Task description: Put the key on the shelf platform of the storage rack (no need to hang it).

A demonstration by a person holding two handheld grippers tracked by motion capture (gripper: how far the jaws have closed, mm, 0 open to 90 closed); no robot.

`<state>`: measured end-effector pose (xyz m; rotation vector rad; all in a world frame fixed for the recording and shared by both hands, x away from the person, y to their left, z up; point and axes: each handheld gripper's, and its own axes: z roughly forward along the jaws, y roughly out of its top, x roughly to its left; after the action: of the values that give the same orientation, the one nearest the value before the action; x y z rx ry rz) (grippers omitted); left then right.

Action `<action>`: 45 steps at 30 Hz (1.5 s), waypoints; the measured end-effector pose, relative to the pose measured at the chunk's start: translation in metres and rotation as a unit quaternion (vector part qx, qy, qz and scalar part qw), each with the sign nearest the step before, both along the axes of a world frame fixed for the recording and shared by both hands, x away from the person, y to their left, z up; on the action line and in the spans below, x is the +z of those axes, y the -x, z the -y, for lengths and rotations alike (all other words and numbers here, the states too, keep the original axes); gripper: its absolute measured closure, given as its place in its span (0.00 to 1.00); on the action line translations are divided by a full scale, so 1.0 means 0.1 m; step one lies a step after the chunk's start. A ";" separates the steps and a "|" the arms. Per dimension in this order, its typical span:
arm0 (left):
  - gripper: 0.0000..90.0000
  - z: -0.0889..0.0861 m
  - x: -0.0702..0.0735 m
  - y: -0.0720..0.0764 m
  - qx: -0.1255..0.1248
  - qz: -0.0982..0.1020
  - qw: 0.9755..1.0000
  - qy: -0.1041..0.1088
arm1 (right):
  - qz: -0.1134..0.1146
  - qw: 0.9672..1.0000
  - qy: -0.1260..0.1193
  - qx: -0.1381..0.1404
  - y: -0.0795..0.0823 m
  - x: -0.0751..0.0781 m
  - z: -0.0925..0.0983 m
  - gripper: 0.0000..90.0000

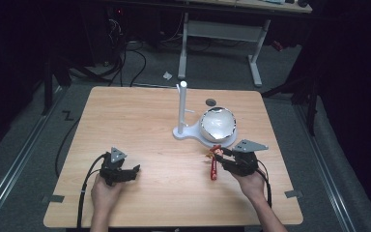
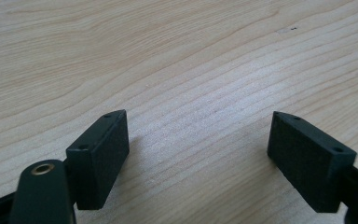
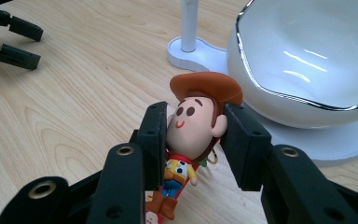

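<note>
While clamped by right tongs point(image 3: 193, 140), cowboy figure point(image 3: 193, 135) upright, hat uppermost

bowl point(image 1: 217, 123) on stand base point(image 1: 187, 132), cowboy figure point(image 1: 214, 162) before it

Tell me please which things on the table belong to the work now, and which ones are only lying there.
In use:
- cowboy figure, clamped by its head in the right gripper
- white bowl, just beyond the figure

Lying about:
- white stand with upright post
- left gripper, open over bare table
</note>
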<state>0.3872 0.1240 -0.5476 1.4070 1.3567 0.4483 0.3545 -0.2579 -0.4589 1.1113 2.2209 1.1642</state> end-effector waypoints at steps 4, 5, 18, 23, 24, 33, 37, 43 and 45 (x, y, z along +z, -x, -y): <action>0.23 0.00 0.00 0.00 0.000 0.000 1.000 0.000 | 0.004 1.000 0.006 -0.004 0.02 0.05 0.06 0.69; 0.23 0.00 0.00 0.00 0.000 0.000 1.000 0.000 | 0.000 1.000 0.006 -0.006 0.02 0.06 0.08 0.69; 0.23 0.00 0.00 0.00 0.000 0.000 1.000 0.000 | 0.004 1.000 -0.012 -0.014 0.07 0.24 0.29 0.69; 0.23 0.00 0.00 0.00 0.000 0.000 1.000 0.000 | 0.009 1.000 -0.013 -0.018 0.08 0.33 0.34 0.69; 0.23 0.00 0.00 0.00 0.000 0.000 1.000 0.000 | 0.013 1.000 -0.013 -0.017 0.08 0.35 0.35 0.69; 0.23 0.00 0.00 0.00 0.000 0.000 1.000 0.000 | 0.029 0.999 -0.011 -0.024 0.10 0.52 0.44 0.69; 0.23 0.00 0.00 0.00 0.000 0.000 1.000 0.000 | 0.036 0.999 -0.010 -0.022 0.10 0.62 0.45 0.69; 0.23 0.00 0.00 0.00 0.000 0.000 1.000 0.000 | 0.039 0.999 -0.009 -0.020 0.08 0.71 0.46 0.69; 0.23 0.00 0.00 0.00 0.000 0.000 1.000 0.000 | 0.039 0.999 -0.011 -0.020 0.07 0.74 0.47 0.69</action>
<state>0.3872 0.1240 -0.5476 1.4066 1.3566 0.4481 0.3478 -0.3046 -0.3846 1.0942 2.1229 1.1977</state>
